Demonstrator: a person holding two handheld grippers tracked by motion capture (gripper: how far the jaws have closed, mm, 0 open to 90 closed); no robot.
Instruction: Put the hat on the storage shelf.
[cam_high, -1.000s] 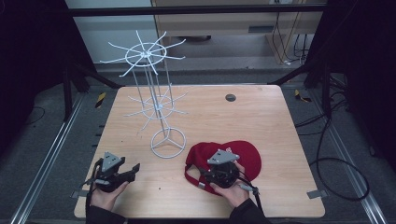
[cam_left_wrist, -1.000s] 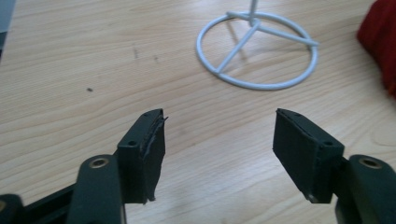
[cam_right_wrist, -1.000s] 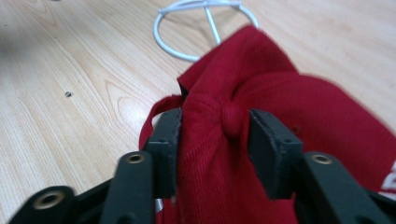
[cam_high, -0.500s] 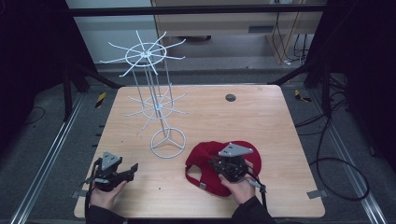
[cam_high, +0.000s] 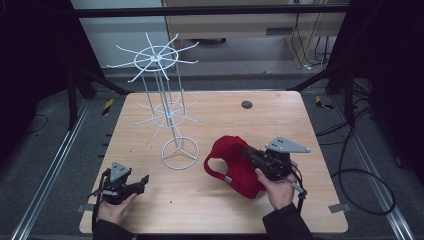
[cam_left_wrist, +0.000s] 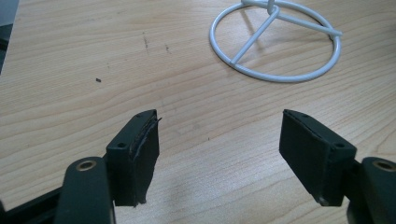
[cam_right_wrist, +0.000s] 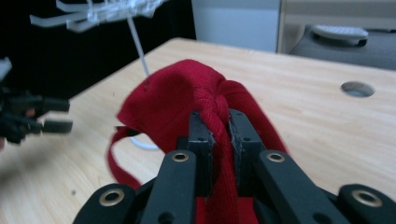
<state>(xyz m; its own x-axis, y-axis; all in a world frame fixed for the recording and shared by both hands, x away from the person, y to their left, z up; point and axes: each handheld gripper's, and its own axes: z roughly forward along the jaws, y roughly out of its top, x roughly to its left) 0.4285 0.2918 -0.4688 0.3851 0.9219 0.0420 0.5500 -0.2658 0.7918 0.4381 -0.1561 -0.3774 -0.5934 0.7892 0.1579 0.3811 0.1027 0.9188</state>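
While the right gripper (cam_right_wrist: 219, 135) pinches a fold of the red cap (cam_high: 235, 162), its jaws having just closed on the fabric, the cap sits at four o'clock from the white wire rack (cam_high: 167, 112). At the table's (cam_high: 280, 115) seven o'clock, the left gripper (cam_left_wrist: 219, 158) is spread, having just widened, nothing between its pads.

No readable text, brand, number or sign shows anywhere — not on the red fabric cap (cam_high: 235, 165), nor on the pale wooden counter (cam_high: 280, 120). The white wire display rack (cam_high: 165, 115) bears no label either.
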